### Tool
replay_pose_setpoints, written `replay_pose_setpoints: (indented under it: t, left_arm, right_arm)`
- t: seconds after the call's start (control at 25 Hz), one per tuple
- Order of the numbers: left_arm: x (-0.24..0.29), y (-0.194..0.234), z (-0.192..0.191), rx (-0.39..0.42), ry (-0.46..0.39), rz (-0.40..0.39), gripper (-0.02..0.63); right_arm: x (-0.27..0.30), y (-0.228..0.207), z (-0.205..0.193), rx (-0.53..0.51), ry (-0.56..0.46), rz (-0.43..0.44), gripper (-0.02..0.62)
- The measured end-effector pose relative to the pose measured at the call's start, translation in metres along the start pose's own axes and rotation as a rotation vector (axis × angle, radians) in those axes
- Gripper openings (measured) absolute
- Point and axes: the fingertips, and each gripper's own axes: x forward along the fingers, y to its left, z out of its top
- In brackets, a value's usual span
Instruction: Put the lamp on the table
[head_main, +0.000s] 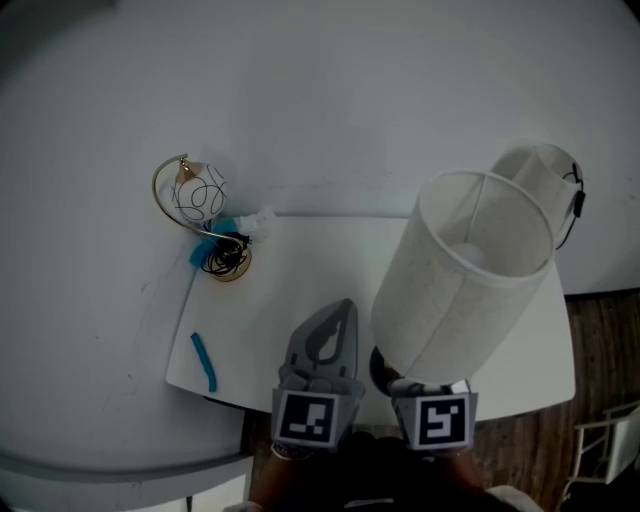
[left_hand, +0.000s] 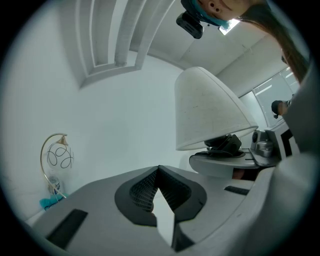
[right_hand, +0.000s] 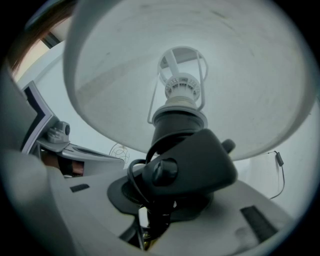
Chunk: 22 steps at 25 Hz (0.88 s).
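Right tool (right_hand: 159, 202) was clamped on the black base of the lamp (head_main: 468, 268), which hung tilted with its shade leaning away from me over the right half of the white desk (head_main: 290, 290). Left tool (head_main: 335, 322) was pinched closed with nothing in it, hovering just beside. By my reckoning the pickup was sorted and what was left was lowering the lamp, standing it upright on the desk and letting go
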Motion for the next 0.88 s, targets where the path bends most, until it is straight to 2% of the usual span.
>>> replay_pose_setpoints:
  t: [0.88]
  left_arm:
    - [-0.001,0.021,0.0,-0.005,-0.016,0.03,-0.002]
  right_arm:
    - [0.019,0.014,-0.013,-0.016,0.001,0.014,0.103]
